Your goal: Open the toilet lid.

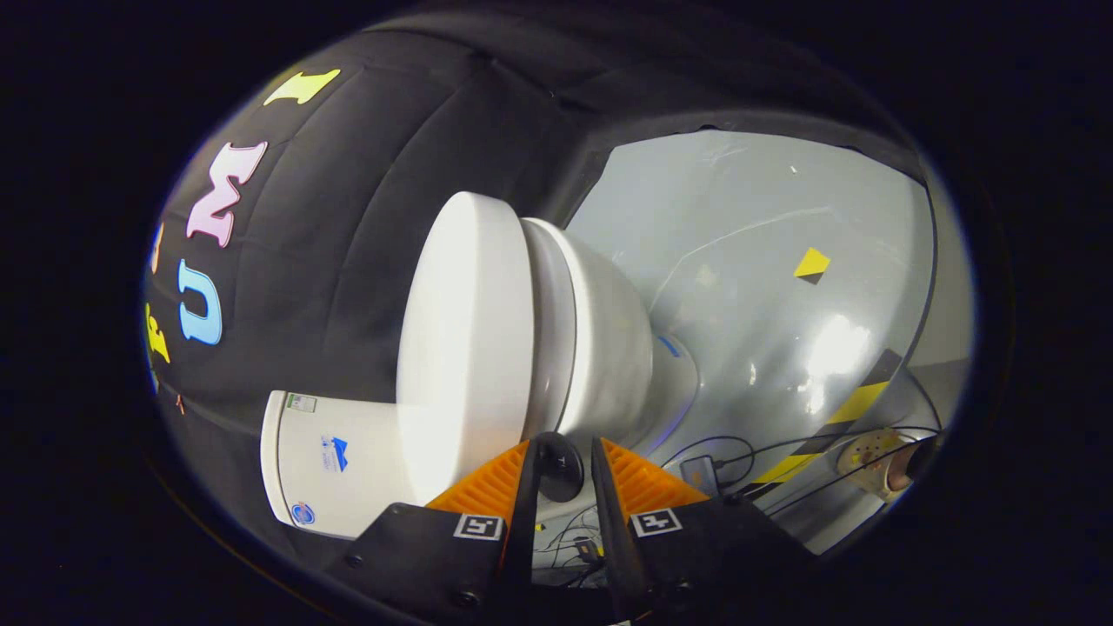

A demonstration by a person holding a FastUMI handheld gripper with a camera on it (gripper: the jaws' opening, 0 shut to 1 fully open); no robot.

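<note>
Bright overhead glare pooling on the glossy grey floor (pixel 826 348), washing out detail there. Soft, even light on the white toilet lid (pixel 465 339), slightly blurred. Heavy fisheye bending toward the rim, straight lines curved. Deep shadow between the orange fingers (pixel 491 489) of the gripper (pixel 561 469), jaws nearly closed.

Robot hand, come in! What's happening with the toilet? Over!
Gripper open, nothing held. Lid closed on the seat, just ahead of the fingers. Black knob between the fingertips. Cables on the floor beyond.

Gripper (pixel 561 474) with orange fingers (pixel 487 491) set a narrow gap apart, nothing pressed between.
</note>
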